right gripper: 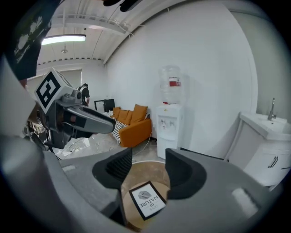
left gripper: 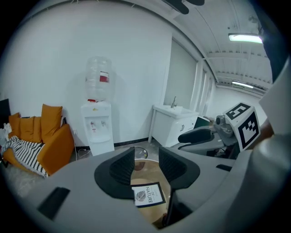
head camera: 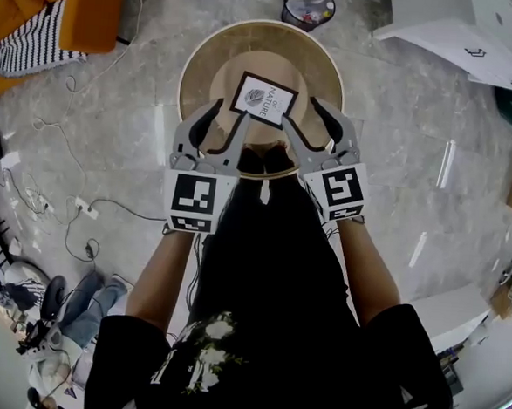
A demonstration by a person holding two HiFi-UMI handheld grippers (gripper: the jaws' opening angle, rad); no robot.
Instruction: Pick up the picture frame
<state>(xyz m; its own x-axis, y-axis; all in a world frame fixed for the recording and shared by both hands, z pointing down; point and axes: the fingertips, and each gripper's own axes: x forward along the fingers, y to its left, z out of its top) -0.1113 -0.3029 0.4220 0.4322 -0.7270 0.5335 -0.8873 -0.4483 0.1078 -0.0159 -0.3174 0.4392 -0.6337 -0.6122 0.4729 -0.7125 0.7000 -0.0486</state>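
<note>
Head view: one waste bin [head camera: 288,9] stands on the floor beyond the table, with small scraps inside that are too small to identify. One round wooden table [head camera: 200,64] has a raised rim. On its inner disc lies the single picture frame [head camera: 263,98], flat and turned askew. It has a black border around a white print with a grey leaf and the words "OF NATURE". Two grippers reach over the near rim. The left gripper [head camera: 232,112] and right gripper [head camera: 302,113] flank the frame's near edge, each with its jaws spread and empty.

Left gripper view: the dark jaws stand apart with nothing between the pads. The frame [left gripper: 150,195] shows through the gap, lying on the table below. Behind it stand one water dispenser [left gripper: 97,127] carrying one clear bottle [left gripper: 98,84], one orange sofa [left gripper: 41,141] and one white sink cabinet [left gripper: 175,123].

Right gripper view: these jaws are also parted and pinch nothing. The frame [right gripper: 148,199] lies on the table beneath the gap, its lettering seen upside down.
</note>
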